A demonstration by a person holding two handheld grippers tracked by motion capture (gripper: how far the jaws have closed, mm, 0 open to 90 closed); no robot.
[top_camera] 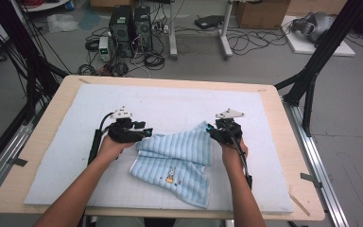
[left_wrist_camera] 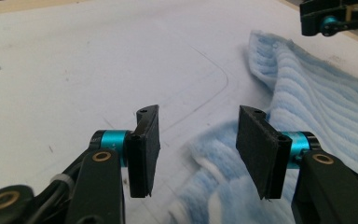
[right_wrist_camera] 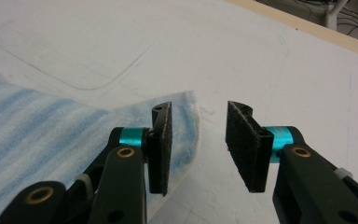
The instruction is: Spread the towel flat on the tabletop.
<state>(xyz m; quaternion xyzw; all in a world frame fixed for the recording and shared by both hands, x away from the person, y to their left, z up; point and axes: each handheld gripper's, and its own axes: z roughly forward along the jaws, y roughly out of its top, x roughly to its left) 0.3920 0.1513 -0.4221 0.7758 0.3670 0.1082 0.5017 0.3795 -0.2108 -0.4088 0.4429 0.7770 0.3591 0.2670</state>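
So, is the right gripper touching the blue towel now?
Apart. In the right gripper view, the right gripper stands open, empty between its pads, and the towel lies beneath it.

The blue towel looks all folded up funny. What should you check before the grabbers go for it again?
1. Left gripper jaws apart, nothing pinched: ok.
2. Right gripper jaws apart, nothing pinched: ok.
3. Blue towel lying flat: not ok, it is folded over itself and rumpled.
4. Towel corner close to the right gripper: ok, it lies just beside the jaws.
5. Towel edge close to the left gripper: ok, it lies under the jaws.
6. White mat bare beyond the towel: ok.
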